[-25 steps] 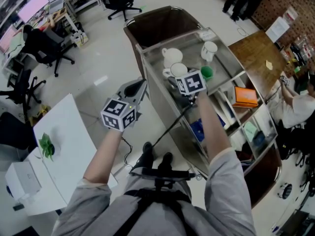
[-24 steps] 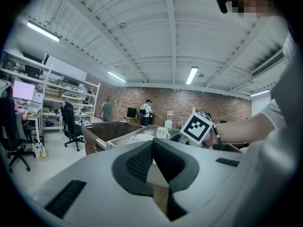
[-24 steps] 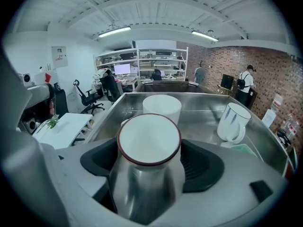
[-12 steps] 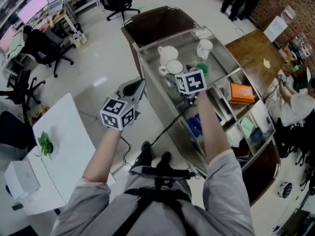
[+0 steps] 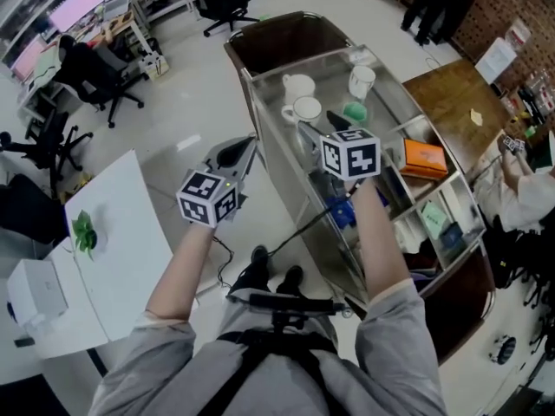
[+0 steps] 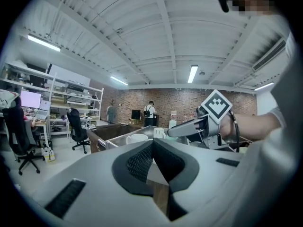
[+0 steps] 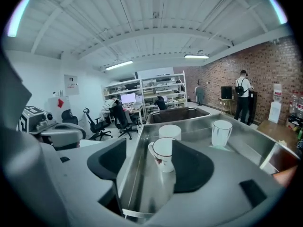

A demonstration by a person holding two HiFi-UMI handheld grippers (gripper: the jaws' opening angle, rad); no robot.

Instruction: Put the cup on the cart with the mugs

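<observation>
so the cart (image 5: 397, 102) already has everything on it as far as i can see. its steel top tray holds two white mugs, one at the far left (image 5: 297, 85) and one off to the right (image 5: 362, 81). the cup (image 5: 305, 111) stands upright just near of the left mug, close to the tray's left rim. i'd call the placing itself done, and what's left is just getting the tool clear without bumping anything.

pose-wise, the right forearm (image 5: 381, 232) reaches out over the cart's side and shelves, with its marker cube up above the tray. the right gripper (image 7: 150, 150) looks down along the tray at a shallow tilt. its jaws have just been closing a bit, but they're apart and gripping nothing. the cup lines up between them in the right gripper view, but it's standing on the steel farther out and the pads aren't pressing on it.

the left arm (image 5: 178, 271) hangs off the cart's left side over the floor. the left gripper (image 6: 152, 143) is roughly level, its pads meet at the tips, and nothing is in them.
</observation>
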